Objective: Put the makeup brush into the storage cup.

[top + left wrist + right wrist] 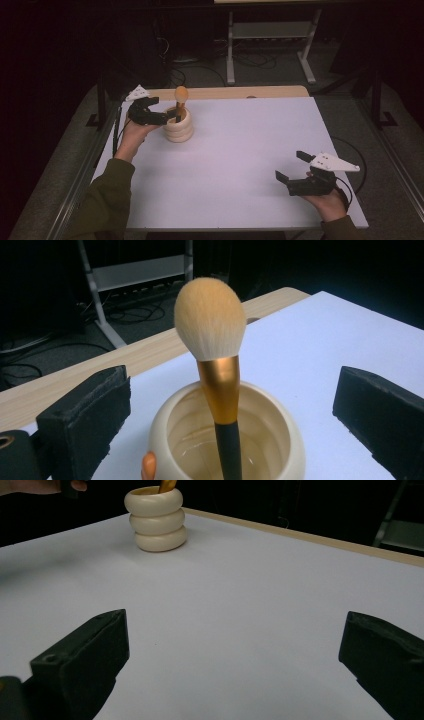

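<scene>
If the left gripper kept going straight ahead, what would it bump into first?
Probably the makeup brush standing in the cream ringed holder. The left gripper has its jaws wide open either side of the handle, not touching it.

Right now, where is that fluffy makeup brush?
The makeup brush stands bristles up in the cream ribbed cup at the table's far left, between the left gripper's open jaws.

Right gripper [235,665] gapes toward ribbed cream holder [155,519].

Room's dark around me. White desk top [240,165] w/ a wood strip [235,92] along its far edge. Grey carpet floor [280,75] beyond, white metal stand [270,30] and loose cables [200,70] there.
</scene>
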The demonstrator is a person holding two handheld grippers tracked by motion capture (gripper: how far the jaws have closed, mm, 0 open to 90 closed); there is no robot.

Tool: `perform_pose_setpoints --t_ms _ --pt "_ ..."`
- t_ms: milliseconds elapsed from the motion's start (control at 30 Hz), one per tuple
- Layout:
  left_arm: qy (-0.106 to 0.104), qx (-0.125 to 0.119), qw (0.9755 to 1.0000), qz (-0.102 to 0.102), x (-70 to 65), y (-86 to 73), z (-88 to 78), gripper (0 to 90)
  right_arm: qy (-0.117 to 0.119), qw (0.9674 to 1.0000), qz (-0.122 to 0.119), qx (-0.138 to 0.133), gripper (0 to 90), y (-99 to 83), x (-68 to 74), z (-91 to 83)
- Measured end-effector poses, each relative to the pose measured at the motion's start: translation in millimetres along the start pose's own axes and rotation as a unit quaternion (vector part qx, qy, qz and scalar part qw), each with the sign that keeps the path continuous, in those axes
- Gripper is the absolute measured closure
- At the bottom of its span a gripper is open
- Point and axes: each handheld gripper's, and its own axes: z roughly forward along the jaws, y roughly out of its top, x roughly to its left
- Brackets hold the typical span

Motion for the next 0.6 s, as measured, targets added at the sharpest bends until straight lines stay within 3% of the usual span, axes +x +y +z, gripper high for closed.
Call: perform_pose_setpoints --t_ms 600 --pt "-0.015 0.009 0.9997 0.016 -22.6 -8.2 -22.4 1.7 -0.001 1.0000 -0.005 -0.001 0.0 3.1 3.0 0.0"
